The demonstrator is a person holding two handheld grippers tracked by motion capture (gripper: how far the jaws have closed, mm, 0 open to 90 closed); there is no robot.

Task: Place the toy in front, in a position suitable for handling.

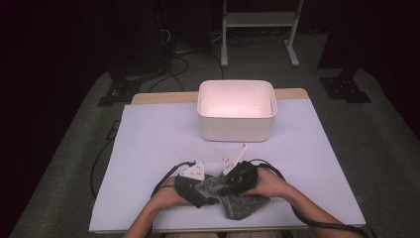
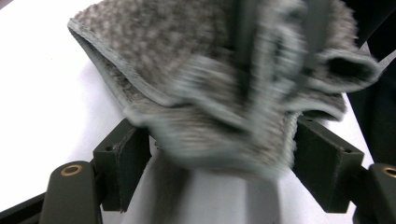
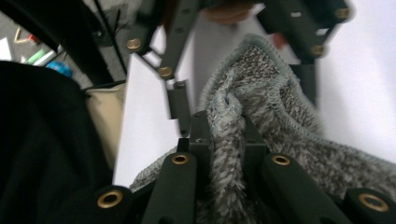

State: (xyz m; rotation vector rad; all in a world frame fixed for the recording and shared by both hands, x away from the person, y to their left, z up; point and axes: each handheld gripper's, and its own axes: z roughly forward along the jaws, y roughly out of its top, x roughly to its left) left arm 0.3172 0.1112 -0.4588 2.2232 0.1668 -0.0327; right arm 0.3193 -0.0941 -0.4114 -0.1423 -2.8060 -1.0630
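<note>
Hiding left tongs (image 2: 210, 154), seemingly, blurred cloth (image 2: 196, 70)

Fuzzy grey cloth (image 1: 241, 204), bunched and folded, at the table's near edge

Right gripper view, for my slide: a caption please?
Right claw shut on a fold of grey cloth above the white table.

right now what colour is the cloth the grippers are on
Mottled grey cloth with a paler grey stitched edge, clearest in the right gripper view.
</note>
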